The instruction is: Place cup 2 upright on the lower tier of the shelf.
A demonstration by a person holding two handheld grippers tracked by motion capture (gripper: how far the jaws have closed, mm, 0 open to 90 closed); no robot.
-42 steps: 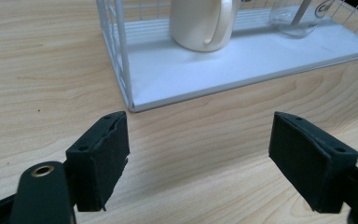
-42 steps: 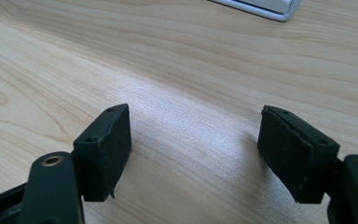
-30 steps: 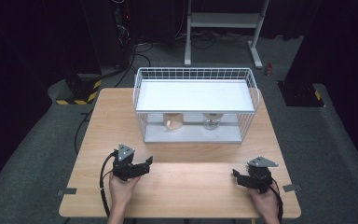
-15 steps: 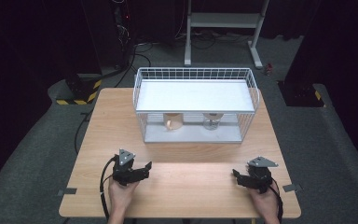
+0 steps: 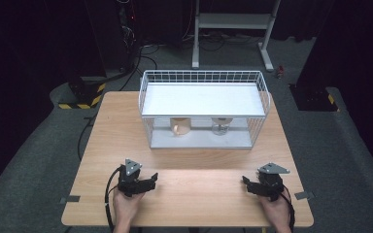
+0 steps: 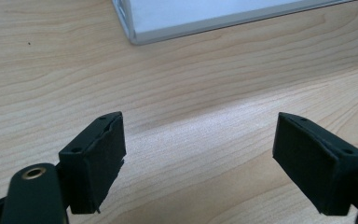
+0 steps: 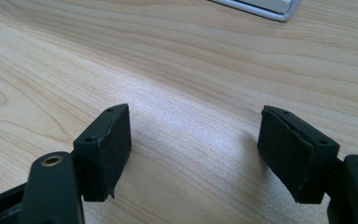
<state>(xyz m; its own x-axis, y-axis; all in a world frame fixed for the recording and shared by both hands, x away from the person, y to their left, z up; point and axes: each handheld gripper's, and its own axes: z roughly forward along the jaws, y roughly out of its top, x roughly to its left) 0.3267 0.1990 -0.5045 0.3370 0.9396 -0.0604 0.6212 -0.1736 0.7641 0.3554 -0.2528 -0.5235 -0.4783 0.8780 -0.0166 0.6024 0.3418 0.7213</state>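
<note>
- Evidently little had changed: against the earlier high views, the left gripper (image 5: 148, 181) had only drifted slightly at the lower left of the frame, and the right gripper (image 5: 246, 185) sat as before at the lower right.
- Both sets of jaws stood wide apart with nothing between them, bare light wooden table (image 6: 191, 116) showing in each gap; the left jaws had just been opening a touch further.
- The white wire-mesh basket with a flat white shelf (image 5: 204, 99) stood at the frame's centre, well apart from both grippers.
- Under the shelf sat a tan cup (image 5: 178, 127) and a clear glass (image 5: 220, 125), side by side.
- Probably the work had not begun; a reach toward the basket seemed next.
</note>
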